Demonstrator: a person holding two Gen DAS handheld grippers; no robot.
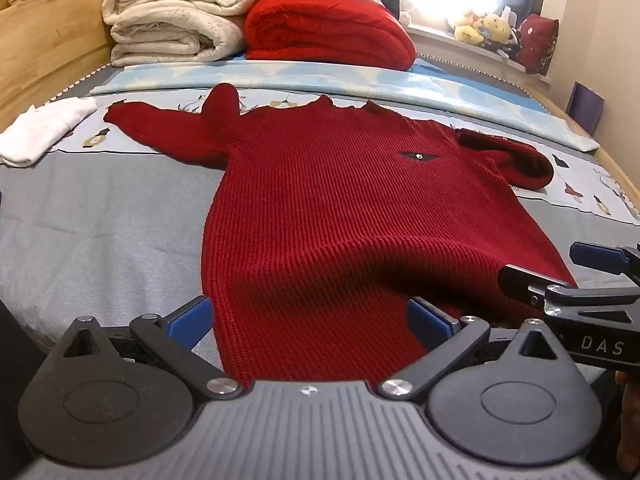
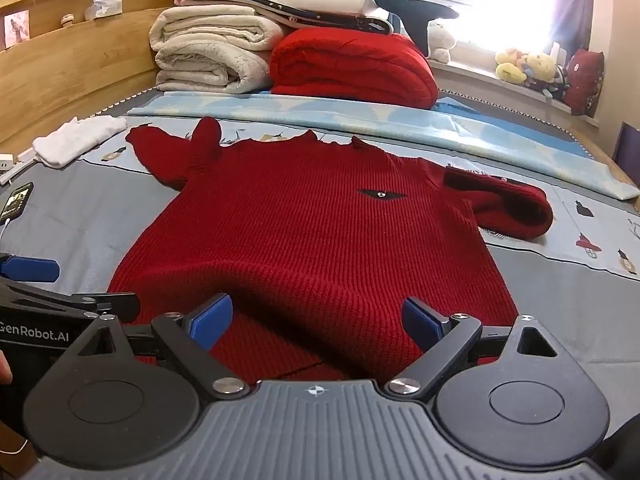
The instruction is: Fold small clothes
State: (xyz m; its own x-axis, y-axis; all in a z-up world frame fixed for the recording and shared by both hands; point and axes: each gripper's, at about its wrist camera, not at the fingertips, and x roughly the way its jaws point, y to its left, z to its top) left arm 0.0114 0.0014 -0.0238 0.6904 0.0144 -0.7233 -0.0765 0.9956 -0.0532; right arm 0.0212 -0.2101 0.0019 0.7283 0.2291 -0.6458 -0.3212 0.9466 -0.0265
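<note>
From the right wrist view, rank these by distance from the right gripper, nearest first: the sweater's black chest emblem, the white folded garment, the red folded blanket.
Measured from the right gripper:
1. Black chest emblem, on the red sweater, ahead and slightly right.
2. White folded garment, far left on the bed.
3. Red folded blanket, at the head of the bed, beside the cream blankets.

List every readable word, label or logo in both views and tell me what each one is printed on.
"DAS" – white letters on the black body of the right claw, seen at the left wrist view's right edge; the word may be cut off.
"GenRobot.AI" – white letters on the black body of the left claw, at the right wrist view's left edge.
Small dark badge on the red ribbed knit sweater: no readable text.
Lit phone screen: too small to read.
</note>
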